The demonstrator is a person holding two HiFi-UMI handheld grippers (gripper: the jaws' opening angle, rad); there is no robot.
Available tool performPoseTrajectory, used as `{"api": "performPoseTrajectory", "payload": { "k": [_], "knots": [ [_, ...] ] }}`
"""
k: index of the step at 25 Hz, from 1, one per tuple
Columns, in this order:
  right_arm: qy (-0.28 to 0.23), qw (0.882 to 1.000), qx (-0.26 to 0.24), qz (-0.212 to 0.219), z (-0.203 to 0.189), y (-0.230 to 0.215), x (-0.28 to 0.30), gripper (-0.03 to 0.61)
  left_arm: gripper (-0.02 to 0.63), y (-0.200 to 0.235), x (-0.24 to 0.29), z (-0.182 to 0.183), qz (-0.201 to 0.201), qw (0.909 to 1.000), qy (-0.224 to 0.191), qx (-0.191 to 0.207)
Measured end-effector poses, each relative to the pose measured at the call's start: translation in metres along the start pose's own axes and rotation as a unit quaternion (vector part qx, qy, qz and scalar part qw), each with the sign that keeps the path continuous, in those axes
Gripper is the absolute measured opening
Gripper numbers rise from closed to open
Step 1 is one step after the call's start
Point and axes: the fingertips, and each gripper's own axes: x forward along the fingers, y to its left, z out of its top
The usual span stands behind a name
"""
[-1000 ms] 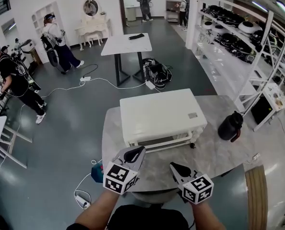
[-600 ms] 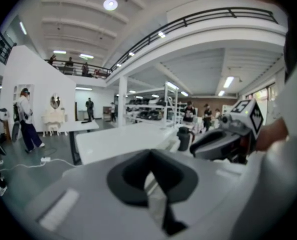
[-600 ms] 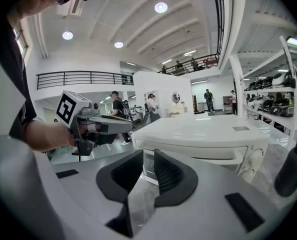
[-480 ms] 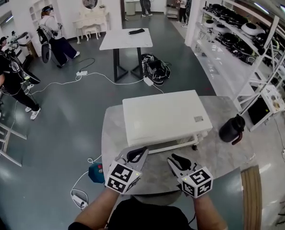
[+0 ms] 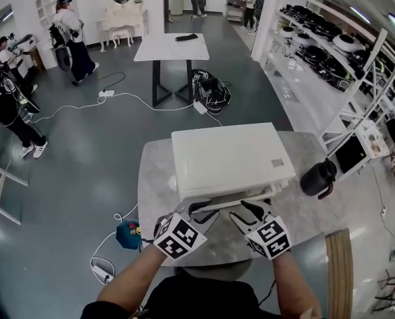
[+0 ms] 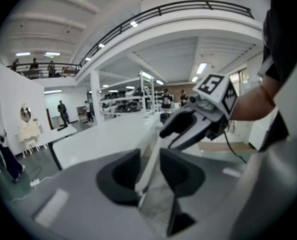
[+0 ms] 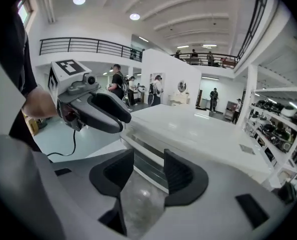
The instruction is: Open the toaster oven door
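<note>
Floor (image 5: 84,158): grey, cables trailing across it. A white table (image 5: 163,47) stands well beyond our counter, with people at the edges of the room.

Counter (image 5: 154,191): grey and stone-patterned, with a rounded outline, directly below us.

Oven (image 5: 227,157): a white box in the middle of the counter with its front facing us. The door looks shut against the body. The handle (image 5: 234,197) runs as a pale bar along the front edge.

Jug (image 5: 317,177): black, on the counter to the right of the oven and apart from it.

Left hand-held gripper (image 5: 203,211): it sits at the left part of the oven front. Its jaws are spreading. In the left gripper view the white handle bar passes lengthwise through the gap. We see the dark pads (image 6: 122,176) standing off it on both sides, so there is no pinch.

Right hand-held gripper (image 5: 249,211): just beside the left one, at the middle of the front. Its jaws are also spreading. In the right gripper view the oven front and handle lie across the gap just ahead of the pads (image 7: 181,176), and the pads are not pressing on anything. We cannot tell whether the bar reaches in between the tips.
</note>
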Motion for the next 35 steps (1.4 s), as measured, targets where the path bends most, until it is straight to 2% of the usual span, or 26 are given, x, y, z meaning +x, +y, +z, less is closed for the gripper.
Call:
{"api": "performPoseTrajectory", "payload": {
  "k": [5, 8, 14, 20, 22, 24, 28, 32, 35],
  "knots": [
    [0.039, 0.997, -0.069, -0.007, -0.010, -0.011, 0.005, 0.193, 0.144, 0.000, 0.010, -0.005, 0.001, 0.9994, 0.029, 0.018],
    [0.055, 0.994, -0.093, 0.005, -0.013, -0.016, 0.010, 0.199, 0.146, 0.003, 0.020, -0.008, 0.001, 0.9981, 0.053, 0.032],
    [0.074, 0.991, -0.106, 0.028, -0.019, -0.014, 0.018, 0.203, 0.146, -0.005, 0.031, -0.022, -0.024, 0.9942, 0.094, 0.047],
    [0.088, 0.987, -0.128, 0.027, -0.018, -0.012, 0.020, 0.201, 0.145, -0.005, 0.037, -0.032, -0.036, 0.9920, 0.112, 0.046],
    [0.094, 0.986, -0.133, 0.025, -0.019, -0.012, 0.019, 0.187, 0.139, -0.006, 0.037, -0.032, -0.039, 0.9915, 0.114, 0.049],
    [0.100, 0.986, -0.133, 0.022, -0.021, -0.011, 0.018, 0.136, 0.112, -0.011, 0.036, -0.033, -0.045, 0.9908, 0.115, 0.056],
    [0.099, 0.988, -0.121, 0.015, -0.026, -0.004, 0.012, 0.147, 0.099, -0.023, 0.029, -0.035, -0.057, 0.9908, 0.105, 0.064],
    [0.091, 0.990, -0.108, 0.001, -0.035, 0.005, 0.003, 0.156, 0.092, -0.038, 0.022, -0.035, -0.068, 0.9928, 0.087, 0.045],
    [0.075, 0.992, -0.101, -0.007, -0.045, 0.008, -0.002, 0.163, 0.095, -0.044, 0.021, -0.034, -0.059, 0.9953, 0.071, 0.028]
  ]
}}
